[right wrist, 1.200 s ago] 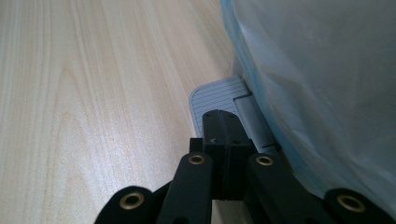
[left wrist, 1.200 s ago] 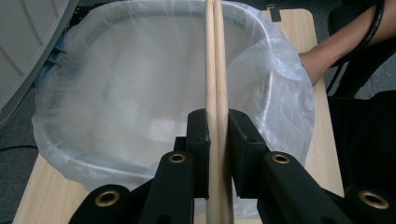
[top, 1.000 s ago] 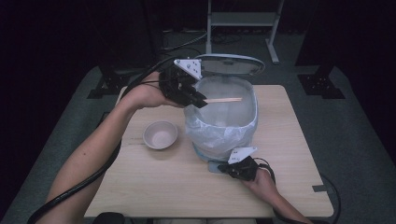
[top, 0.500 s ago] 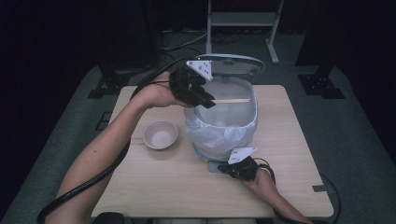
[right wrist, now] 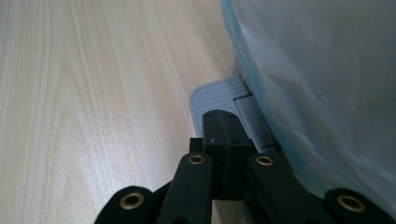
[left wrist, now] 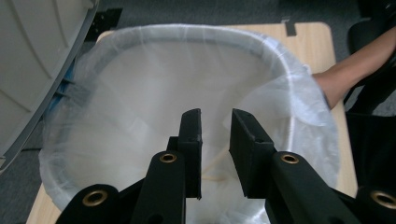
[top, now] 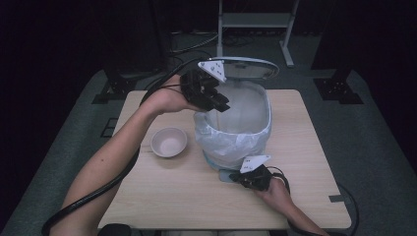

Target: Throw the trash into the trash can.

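Figure: disposal into a pedal bin, late stage. Your right gripper rests with its jaws pressed together, nothing between them, their tips on the grey pedal at the bin's foot. The lid stands raised behind the rim, so the pedal is judged to be held down.

Your left gripper hangs over the open mouth of the bin, pointing down into the white liner. Its jaws have just been opening and now stand a little apart with nothing between them. Below the tips, at the bottom of the liner, lie thin pale sticks, probably chopsticks; they are faint through the gap between the jaws, so their number cannot be told.

A bowl sits on the table just left of the bin, apart from it, and looks empty.

Progress, as a judgement: the drop appears done, since the sticks lie in the liner and the left jaws are clear. What seems left is for you to draw the left gripper back from the mouth, then lift the right one off the pedal so the lid can fall shut.
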A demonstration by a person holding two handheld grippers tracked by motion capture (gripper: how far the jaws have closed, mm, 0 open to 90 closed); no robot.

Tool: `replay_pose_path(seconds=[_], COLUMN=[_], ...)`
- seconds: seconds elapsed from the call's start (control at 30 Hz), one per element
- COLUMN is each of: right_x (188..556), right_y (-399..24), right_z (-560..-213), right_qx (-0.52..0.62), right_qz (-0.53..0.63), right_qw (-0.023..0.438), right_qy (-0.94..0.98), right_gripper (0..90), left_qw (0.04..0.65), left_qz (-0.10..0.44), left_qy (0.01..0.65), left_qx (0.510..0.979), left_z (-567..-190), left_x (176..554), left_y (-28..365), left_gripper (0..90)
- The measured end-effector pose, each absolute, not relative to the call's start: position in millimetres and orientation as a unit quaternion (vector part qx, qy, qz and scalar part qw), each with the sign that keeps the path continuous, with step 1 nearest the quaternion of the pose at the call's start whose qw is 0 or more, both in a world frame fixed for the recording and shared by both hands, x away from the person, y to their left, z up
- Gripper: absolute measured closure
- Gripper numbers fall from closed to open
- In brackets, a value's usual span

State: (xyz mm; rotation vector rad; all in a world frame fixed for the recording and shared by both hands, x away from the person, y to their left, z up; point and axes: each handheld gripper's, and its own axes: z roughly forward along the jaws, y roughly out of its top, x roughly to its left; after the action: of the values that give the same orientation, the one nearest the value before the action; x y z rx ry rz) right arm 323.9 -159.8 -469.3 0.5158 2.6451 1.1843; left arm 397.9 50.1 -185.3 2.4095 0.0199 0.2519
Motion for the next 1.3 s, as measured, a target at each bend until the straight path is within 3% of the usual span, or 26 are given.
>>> replay_pose_path(seconds=[0.43,1.3], right_x=[324.2,323.9], right_y=[-159.6,-159.6], right_z=[-468.9,-468.6], right_qx=[0.172,0.177], right_qz=[0.398,0.397], right_qw=[0.099,0.097], right_qy=[0.896,0.895], right_gripper=[89.9,89.9], left_qw=[0.394,0.422], left_qz=[0.064,0.062], left_qy=[0.009,0.058], left_qx=[0.917,0.903], left_z=[-187.2,-218.3], left_x=[388.1,382.6], left_y=[87.7,166.5], left_gripper=[63.4,55.0])
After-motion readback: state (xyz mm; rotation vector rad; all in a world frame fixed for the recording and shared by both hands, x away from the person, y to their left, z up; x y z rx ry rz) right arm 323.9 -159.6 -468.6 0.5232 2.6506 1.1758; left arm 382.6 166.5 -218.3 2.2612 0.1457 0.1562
